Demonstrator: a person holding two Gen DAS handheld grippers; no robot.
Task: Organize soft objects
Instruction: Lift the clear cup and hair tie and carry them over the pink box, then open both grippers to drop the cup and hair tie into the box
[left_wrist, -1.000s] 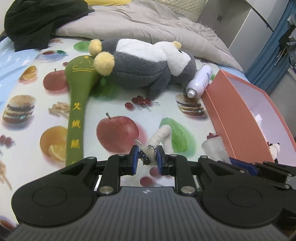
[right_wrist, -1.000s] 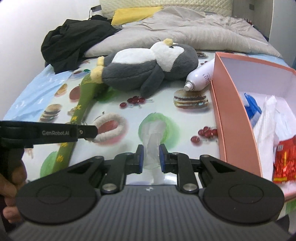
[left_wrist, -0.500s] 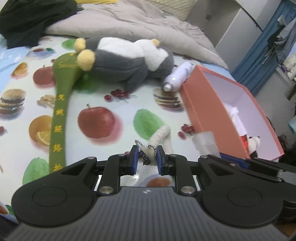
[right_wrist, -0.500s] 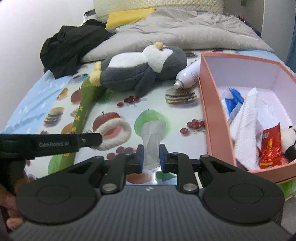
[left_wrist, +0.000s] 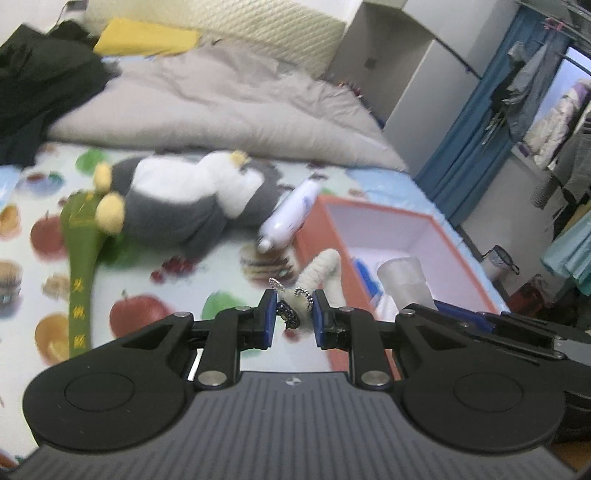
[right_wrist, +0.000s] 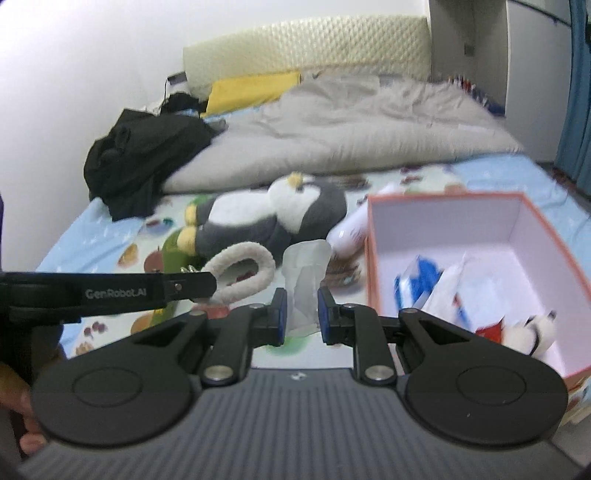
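Our left claw (left_wrist: 294, 317) clenches the fluffy white fabric ring with a beaded clasp (left_wrist: 320, 271), lifted above the fruit-print bedsheet (left_wrist: 155, 288). Our right claw (right_wrist: 299, 314) grips a translucent white crumpled pouch (right_wrist: 306, 266). Beyond sit the salmon-pink cardboard box (right_wrist: 373, 258) and grey-and-white plush penguin (right_wrist: 273, 218).

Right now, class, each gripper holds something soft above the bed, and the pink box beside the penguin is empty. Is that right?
Not quite: the box is not empty. The right wrist view shows packets, white cloth and a small plush inside. The rest stands: the left gripper holds a fluffy loop, the right gripper a translucent pouch.
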